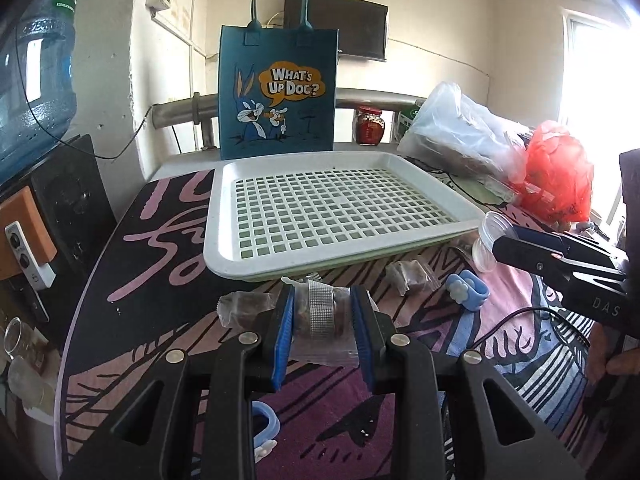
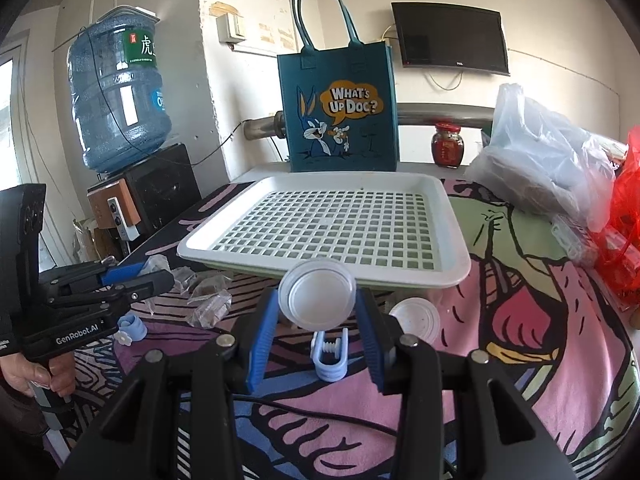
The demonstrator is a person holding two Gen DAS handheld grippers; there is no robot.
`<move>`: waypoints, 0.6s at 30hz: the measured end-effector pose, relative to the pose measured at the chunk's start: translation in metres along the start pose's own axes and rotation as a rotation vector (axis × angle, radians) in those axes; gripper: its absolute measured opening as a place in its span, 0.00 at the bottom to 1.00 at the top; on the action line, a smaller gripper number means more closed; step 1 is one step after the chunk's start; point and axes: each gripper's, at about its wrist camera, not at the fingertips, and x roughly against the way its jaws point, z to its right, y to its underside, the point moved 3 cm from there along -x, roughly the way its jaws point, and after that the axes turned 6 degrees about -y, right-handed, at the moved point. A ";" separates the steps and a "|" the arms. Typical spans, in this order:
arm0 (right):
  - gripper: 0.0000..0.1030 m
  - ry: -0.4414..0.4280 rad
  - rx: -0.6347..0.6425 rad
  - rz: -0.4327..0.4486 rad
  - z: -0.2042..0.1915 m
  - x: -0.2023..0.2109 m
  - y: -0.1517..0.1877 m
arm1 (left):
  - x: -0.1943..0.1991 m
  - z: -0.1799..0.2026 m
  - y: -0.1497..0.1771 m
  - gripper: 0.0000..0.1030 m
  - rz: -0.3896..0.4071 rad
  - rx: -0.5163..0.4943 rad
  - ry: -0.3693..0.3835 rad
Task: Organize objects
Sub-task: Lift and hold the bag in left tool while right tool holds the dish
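My left gripper (image 1: 320, 300) is shut on a clear plastic packet (image 1: 320, 314) with brown contents and holds it just above the patterned cloth, in front of the white perforated tray (image 1: 224, 260). My right gripper (image 2: 318, 310) is shut on a small clear plastic cup (image 2: 318, 300), lifted before the tray's (image 2: 456, 276) near rim. The left wrist view shows the right gripper (image 1: 502, 240) and its cup (image 1: 485, 236) at the tray's right corner. In the right wrist view the left gripper (image 2: 156, 274) is at the far left, held by a hand.
Loose on the cloth lie more clear packets (image 2: 208, 300), a white cup (image 2: 416, 318), a blue clip (image 2: 330, 356) and a blue ring (image 2: 132, 328). A blue tote bag (image 2: 340, 116), a red jar (image 2: 447, 144) and plastic bags (image 2: 548, 164) stand behind and right of the tray.
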 end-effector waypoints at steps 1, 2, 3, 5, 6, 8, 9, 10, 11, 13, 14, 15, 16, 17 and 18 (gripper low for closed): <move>0.38 -0.001 -0.001 0.003 0.000 0.000 0.000 | 0.000 0.000 0.000 0.26 0.000 0.000 0.000; 0.38 -0.001 -0.002 0.007 0.000 0.003 0.002 | 0.001 0.000 0.001 0.26 0.000 0.002 0.001; 0.38 -0.001 -0.002 0.009 0.000 0.004 0.003 | 0.001 -0.001 0.001 0.26 0.000 0.008 0.004; 0.38 -0.001 -0.004 0.010 0.000 0.003 0.003 | 0.000 -0.003 0.001 0.26 -0.003 0.020 0.010; 0.38 -0.001 -0.007 0.011 0.001 0.003 0.003 | 0.000 -0.004 0.001 0.26 -0.005 0.026 0.014; 0.38 -0.001 -0.015 0.017 0.002 0.004 0.003 | -0.001 -0.007 0.001 0.26 -0.009 0.040 0.021; 0.38 -0.002 -0.019 0.020 0.002 0.004 0.004 | -0.001 -0.008 0.001 0.26 -0.011 0.047 0.023; 0.38 -0.004 -0.022 0.022 0.003 0.004 0.004 | -0.002 -0.009 0.001 0.26 -0.014 0.055 0.026; 0.38 -0.005 -0.025 0.024 0.003 0.005 0.004 | -0.003 -0.010 0.001 0.26 -0.017 0.060 0.029; 0.38 -0.008 -0.031 0.024 0.004 0.005 0.005 | -0.004 -0.012 0.002 0.26 -0.022 0.070 0.032; 0.38 -0.008 -0.034 0.023 0.004 0.004 0.005 | -0.004 -0.012 0.001 0.26 -0.024 0.072 0.034; 0.38 -0.009 -0.036 0.023 0.005 0.004 0.005 | -0.004 -0.012 0.001 0.26 -0.024 0.074 0.035; 0.38 -0.011 -0.038 0.024 0.005 0.004 0.006 | -0.004 -0.012 0.001 0.26 -0.023 0.075 0.036; 0.38 -0.012 -0.039 0.024 0.006 0.004 0.006 | -0.004 -0.012 0.002 0.26 -0.023 0.074 0.036; 0.38 -0.013 -0.039 0.025 0.006 0.004 0.005 | -0.004 -0.012 0.002 0.26 -0.022 0.074 0.036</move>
